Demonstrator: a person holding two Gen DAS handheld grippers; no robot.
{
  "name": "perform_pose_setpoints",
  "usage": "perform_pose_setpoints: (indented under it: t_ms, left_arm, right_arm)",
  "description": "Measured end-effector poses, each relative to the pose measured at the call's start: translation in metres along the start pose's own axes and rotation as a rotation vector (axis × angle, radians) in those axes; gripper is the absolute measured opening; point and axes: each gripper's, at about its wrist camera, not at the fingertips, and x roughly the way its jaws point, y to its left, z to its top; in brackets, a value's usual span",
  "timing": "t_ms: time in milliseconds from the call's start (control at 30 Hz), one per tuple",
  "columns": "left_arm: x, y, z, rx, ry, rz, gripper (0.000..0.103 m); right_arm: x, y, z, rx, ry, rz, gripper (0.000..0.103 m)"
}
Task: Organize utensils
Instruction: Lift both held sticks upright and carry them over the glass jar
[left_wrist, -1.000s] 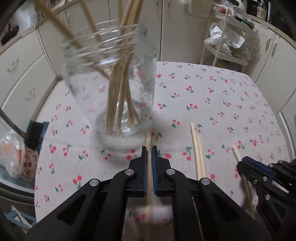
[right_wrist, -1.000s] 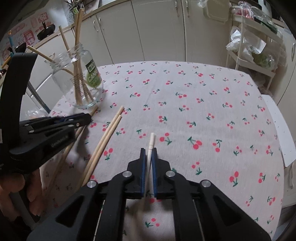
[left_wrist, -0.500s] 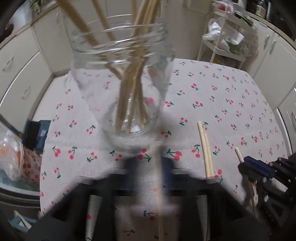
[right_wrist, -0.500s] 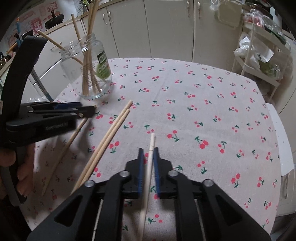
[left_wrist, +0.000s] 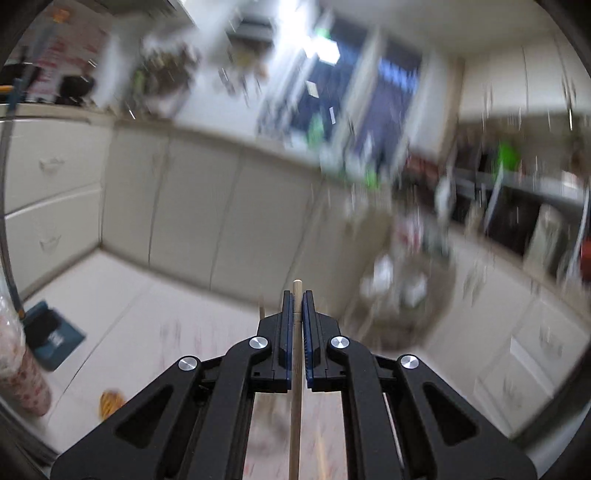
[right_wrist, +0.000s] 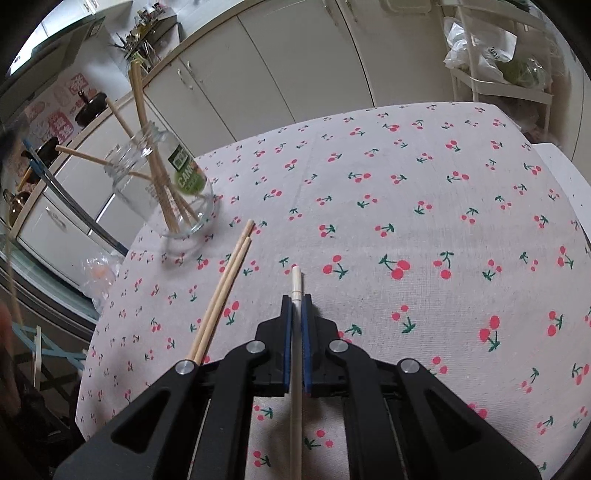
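My left gripper (left_wrist: 295, 295) is shut on a wooden chopstick (left_wrist: 295, 406) and points out across the kitchen, well above the table; the view is blurred. My right gripper (right_wrist: 295, 299) is shut on a pale chopstick (right_wrist: 296, 280), low over the cherry-print tablecloth (right_wrist: 424, 206). A glass jar (right_wrist: 166, 192) with several chopsticks standing in it sits at the table's far left. Two more chopsticks (right_wrist: 225, 284) lie side by side on the cloth, between the jar and my right gripper. The left gripper does not show in the right wrist view.
Cream cabinets (right_wrist: 295, 74) run along the far wall. A white wire rack with plastic bags (right_wrist: 491, 55) stands beyond the table's far right corner. A blue box (left_wrist: 51, 336) lies on the floor to the left.
My left gripper has swung up and away from the jar with its chopstick, so the table has dropped out of its view. The right gripper has barely moved.
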Motion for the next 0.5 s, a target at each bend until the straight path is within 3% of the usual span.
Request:
perform_pose_setpoints:
  t_ms: [133, 233, 500]
  left_arm:
    - [0.002, 0.003, 0.028, -0.088, -0.208, 0.058, 0.005]
    - [0.019, -0.002, 0.034, -0.114, -0.300, 0.114, 0.005]
    - [0.058, -0.010, 0.021, -0.139, -0.384, 0.173, 0.005]
  right_arm:
    - [-0.001, -0.003, 0.001, 0.014, -0.013, -0.001, 0.006]
    - [-0.003, -0.005, 0.001, 0.024, -0.024, -0.002, 0.006]
    - [-0.003, -0.002, 0.001, 0.010, -0.029, -0.008, 0.006]
